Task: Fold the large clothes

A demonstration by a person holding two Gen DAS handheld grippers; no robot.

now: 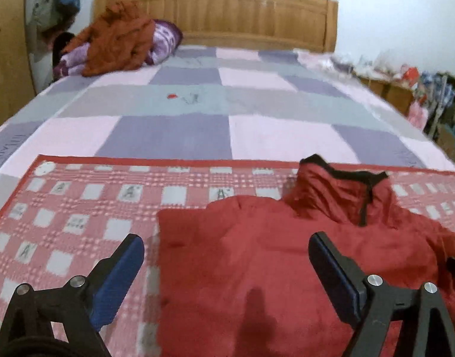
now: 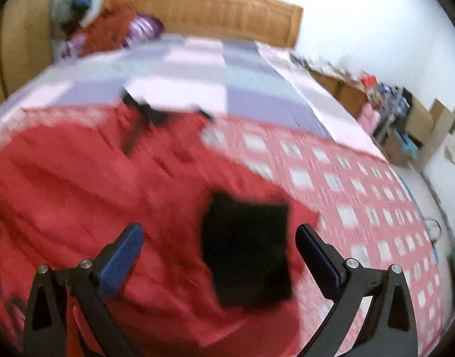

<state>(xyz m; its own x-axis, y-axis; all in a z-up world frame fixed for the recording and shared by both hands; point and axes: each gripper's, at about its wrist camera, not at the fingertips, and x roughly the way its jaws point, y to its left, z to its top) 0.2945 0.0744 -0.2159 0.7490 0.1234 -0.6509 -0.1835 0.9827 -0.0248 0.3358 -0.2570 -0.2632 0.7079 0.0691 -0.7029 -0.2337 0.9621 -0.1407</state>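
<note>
Both my left gripper (image 1: 226, 255) and right gripper (image 2: 220, 245) hang wide and empty over the crumpled red black-trimmed jacket (image 1: 257, 267), whose black cuff (image 2: 247, 250) lies nearest the right.

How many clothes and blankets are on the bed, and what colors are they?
Red jacket with black trim, on the mat: 1
Orange-brown jacket by the headboard: 1
Purple and white blanket under it: 1
Red and white checked mat: 1
Pink, purple and grey checked sheet: 1
Total: 5
</note>
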